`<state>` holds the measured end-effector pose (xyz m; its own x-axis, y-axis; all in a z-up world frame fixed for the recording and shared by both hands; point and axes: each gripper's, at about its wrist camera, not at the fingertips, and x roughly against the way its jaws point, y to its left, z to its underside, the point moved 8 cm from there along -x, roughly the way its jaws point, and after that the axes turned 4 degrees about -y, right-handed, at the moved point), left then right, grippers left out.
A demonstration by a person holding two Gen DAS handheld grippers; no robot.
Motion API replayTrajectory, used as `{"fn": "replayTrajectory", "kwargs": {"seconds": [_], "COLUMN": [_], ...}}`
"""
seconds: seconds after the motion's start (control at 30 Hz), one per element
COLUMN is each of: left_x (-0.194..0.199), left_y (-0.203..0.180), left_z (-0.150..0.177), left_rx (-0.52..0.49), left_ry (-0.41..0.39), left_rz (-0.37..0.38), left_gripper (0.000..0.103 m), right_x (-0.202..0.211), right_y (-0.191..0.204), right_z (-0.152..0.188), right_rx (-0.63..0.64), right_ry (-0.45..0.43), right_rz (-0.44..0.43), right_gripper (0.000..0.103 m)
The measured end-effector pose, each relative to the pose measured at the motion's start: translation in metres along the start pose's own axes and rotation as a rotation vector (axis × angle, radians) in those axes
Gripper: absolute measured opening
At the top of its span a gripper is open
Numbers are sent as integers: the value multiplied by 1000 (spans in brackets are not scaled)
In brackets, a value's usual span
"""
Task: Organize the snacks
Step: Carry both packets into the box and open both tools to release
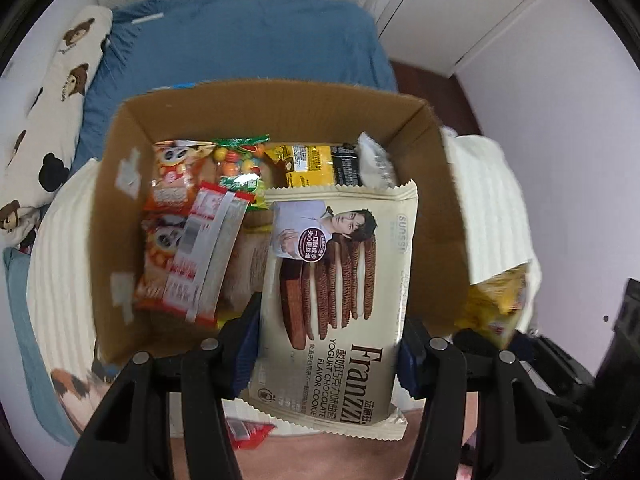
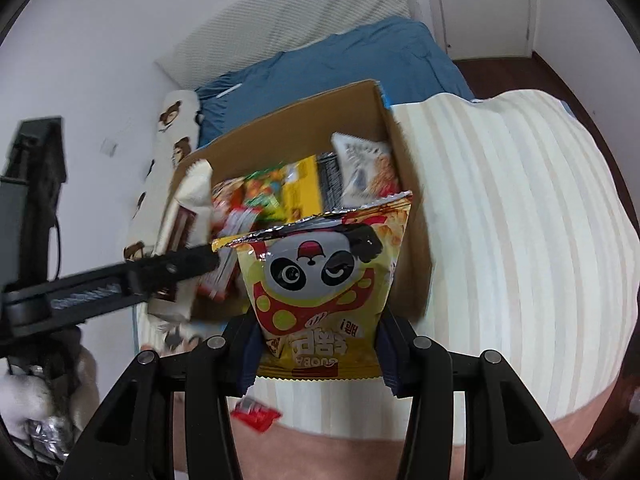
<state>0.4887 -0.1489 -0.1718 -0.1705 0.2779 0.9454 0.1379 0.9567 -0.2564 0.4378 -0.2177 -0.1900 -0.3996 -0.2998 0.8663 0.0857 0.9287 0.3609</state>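
Left gripper (image 1: pixel 326 354) is clamped on the Franzzi cookie pack (image 1: pixel 336 280), gripped at its lower sides so it hangs over the cardboard box (image 1: pixel 280 98), likely for dropping in. Right gripper (image 2: pixel 316 354) pinches the yellow panda snack bag (image 2: pixel 320 288) by its bottom edge above the same box. Inside lie packed snacks (image 1: pixel 188 216). Around the box sit a striped cushion (image 2: pixel 500 220), a blue bed (image 1: pixel 248 40) and a red packet (image 2: pixel 256 414).

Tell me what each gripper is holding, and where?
Left gripper: the Franzzi cookie pack, pinched across its lower end. Right gripper: the yellow panda snack bag, by its bottom end.
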Motion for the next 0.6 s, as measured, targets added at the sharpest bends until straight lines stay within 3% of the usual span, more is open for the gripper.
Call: {"fn": "replayTrajectory", "kwargs": {"seconds": [0.33, 0.43, 0.5, 0.53, 0.57, 0.6], "left_x": [-62, -76, -80, -79, -79, -78], "left_y": [13, 18, 20, 22, 23, 24], "left_z": [-5, 2, 1, -1, -3, -4], "left_rx": [35, 74, 77, 67, 63, 61], "left_ry": [131, 204, 196, 183, 174, 167], "left_rz": [6, 20, 15, -4, -12, -14], "left_gripper": [54, 58, 73, 81, 88, 88], "right_x": [-38, -50, -58, -60, -61, -61], "right_y": [-23, -20, -24, -25, -25, -27], "right_z": [-53, -57, -56, -56, -56, -55], "right_rx": [-14, 25, 48, 67, 78, 78], "right_ry": [46, 102, 122, 120, 116, 114], "right_rz": [19, 40, 104, 135, 151, 164], "right_gripper": [51, 54, 75, 93, 95, 95]}}
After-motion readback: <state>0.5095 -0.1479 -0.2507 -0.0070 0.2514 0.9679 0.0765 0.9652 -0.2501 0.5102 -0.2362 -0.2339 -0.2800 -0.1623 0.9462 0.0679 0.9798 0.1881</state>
